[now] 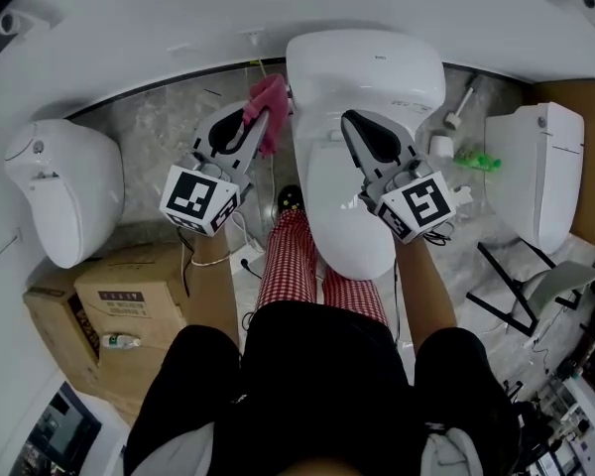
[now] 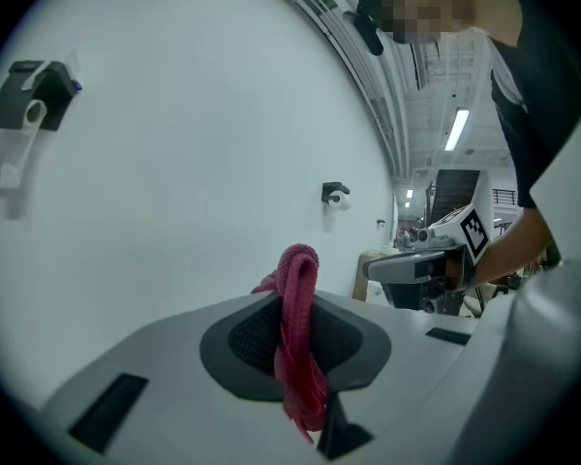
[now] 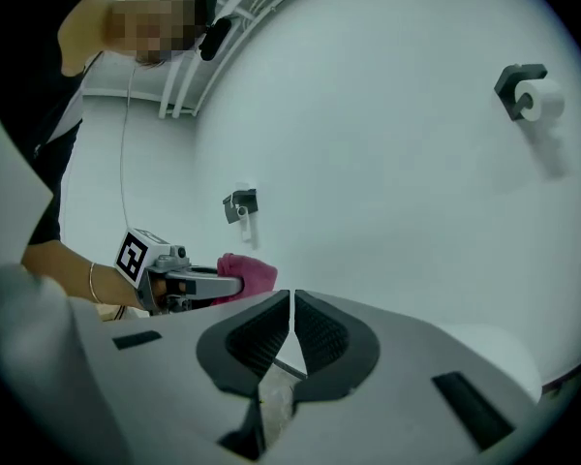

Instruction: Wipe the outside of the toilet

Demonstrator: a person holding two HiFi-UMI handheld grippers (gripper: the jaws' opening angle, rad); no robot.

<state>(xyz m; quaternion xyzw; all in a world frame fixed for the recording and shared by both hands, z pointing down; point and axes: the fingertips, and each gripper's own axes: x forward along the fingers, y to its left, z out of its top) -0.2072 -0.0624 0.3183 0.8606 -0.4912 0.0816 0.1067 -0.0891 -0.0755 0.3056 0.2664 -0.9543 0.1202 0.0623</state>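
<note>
The toilet (image 1: pixel 349 221) stands square in front of me with its lid down and its tank against the wall (image 1: pixel 129 28). The pink cloth (image 1: pixel 270 107) sits just beside the tank's left edge; I cannot tell from the head view whether it is touching the porcelain. My left gripper (image 1: pixel 257 119) is clamped on that cloth, but only on a narrow fold, with the rest bunched up past the tips (a thin hold for a rubbing job). That is my main worry. If I drag it hard along the tank side, I expect the friction to tug the fold out of the jaws and drop the cloth into the narrow space beside the bowl. There it would be awkward to get back. A bunched wad would also wipe only a thin stripe, so I could miss patches. My right gripper (image 1: pixel 353 123) hangs over the lid near the tank with its jaws closed on nothing. If I lean in to reach the back, it could knock against the lid. Lower down, a white cable (image 1: pixel 246 258) lies on the floor near my left leg, and shifting my feet round the bowl could snag it.
</note>
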